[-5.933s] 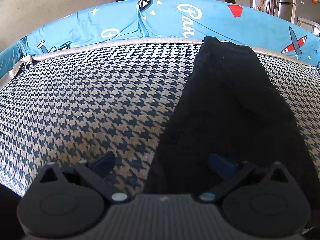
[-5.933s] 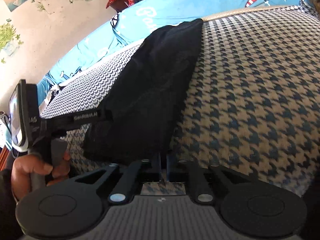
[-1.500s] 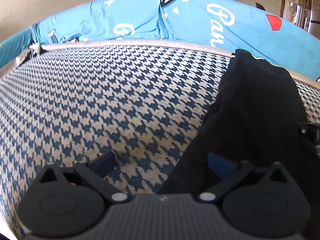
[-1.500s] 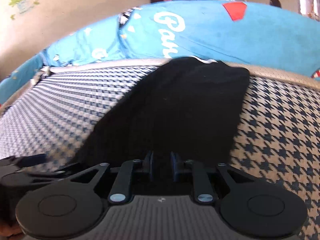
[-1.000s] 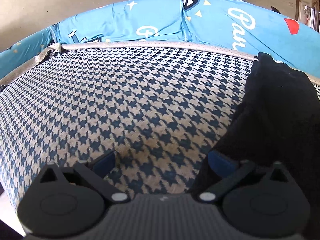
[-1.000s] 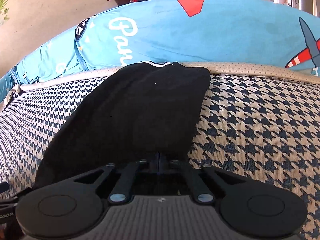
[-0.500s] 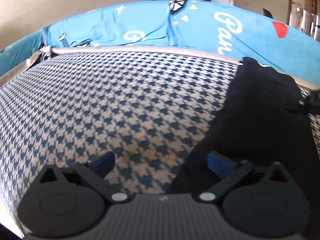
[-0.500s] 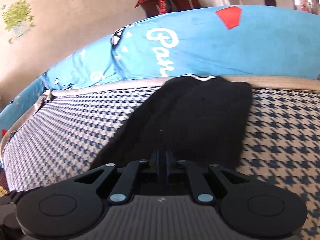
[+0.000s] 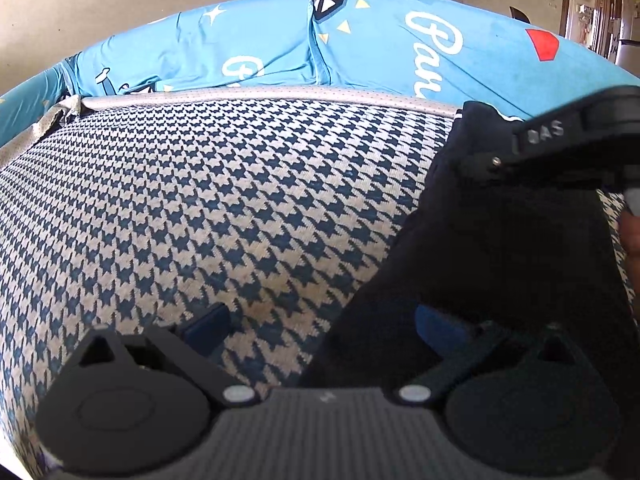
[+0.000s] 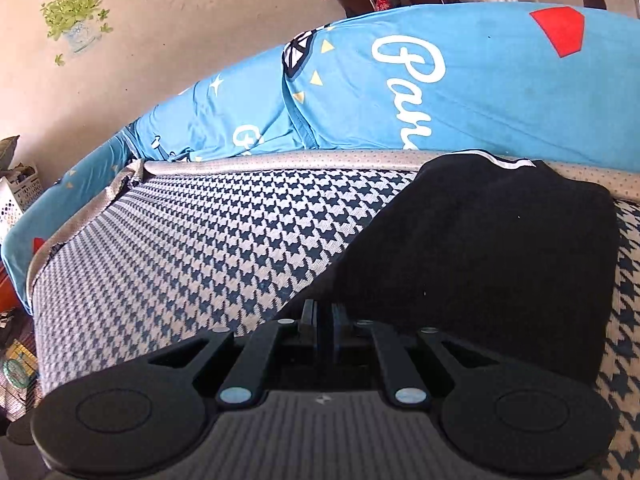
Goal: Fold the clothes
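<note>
Here the right tongs (image 10: 324,326) are pressed together on the near edge of the black garment (image 10: 500,264), which lies lengthwise on the houndstooth bed cover (image 10: 208,248) toward the blue pillows (image 10: 460,92); the left tongs (image 9: 320,324) gape wide, one blue pad (image 9: 206,326) over the cover, the other at the garment's edge

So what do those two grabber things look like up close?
Both are black plastic. The left gripper has two round black discs at its base, silver pins, slanted black bars and blue pads on its fingertips. The right gripper has the same discs, bars and silver pins, with flat dark pads. Seen from the left camera, its side carries pale stamped letters.
</note>
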`<state>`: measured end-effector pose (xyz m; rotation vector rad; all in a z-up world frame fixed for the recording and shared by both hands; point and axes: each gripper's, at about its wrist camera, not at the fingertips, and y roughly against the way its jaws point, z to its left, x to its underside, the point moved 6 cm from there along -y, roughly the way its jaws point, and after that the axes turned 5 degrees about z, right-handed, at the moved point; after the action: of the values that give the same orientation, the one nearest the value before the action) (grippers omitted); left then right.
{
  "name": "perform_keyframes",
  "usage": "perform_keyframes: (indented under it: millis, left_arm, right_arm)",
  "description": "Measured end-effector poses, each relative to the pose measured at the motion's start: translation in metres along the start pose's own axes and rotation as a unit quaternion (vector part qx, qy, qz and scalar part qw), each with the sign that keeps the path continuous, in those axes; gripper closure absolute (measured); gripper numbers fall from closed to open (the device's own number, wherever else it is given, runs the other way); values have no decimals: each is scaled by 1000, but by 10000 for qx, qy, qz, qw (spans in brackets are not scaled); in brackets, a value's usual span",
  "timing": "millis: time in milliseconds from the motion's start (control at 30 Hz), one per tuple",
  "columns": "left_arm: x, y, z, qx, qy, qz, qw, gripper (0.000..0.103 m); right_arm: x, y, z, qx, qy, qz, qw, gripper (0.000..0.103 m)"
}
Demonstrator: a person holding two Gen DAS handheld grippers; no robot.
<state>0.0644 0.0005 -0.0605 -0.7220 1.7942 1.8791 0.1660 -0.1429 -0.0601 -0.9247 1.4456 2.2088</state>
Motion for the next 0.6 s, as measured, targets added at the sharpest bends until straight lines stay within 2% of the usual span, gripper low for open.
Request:
perform_keyframes:
  millis: [200, 333, 600]
  left_arm:
    - [4, 1, 1, -38, -37, -23, 10000, 0]
    - [7, 3, 3, -78, -56, -17, 10000, 0]
    - [17, 12, 6, -231, -99, 1, 9997, 0]
  right_arm:
    - [-6, -17, -14, 240, -128, 61, 9996, 96]
    - [-12, -23, -19, 350, -161, -1, 9993, 103]
    - [-20, -23, -31, 345, -412, -103, 9985, 103]
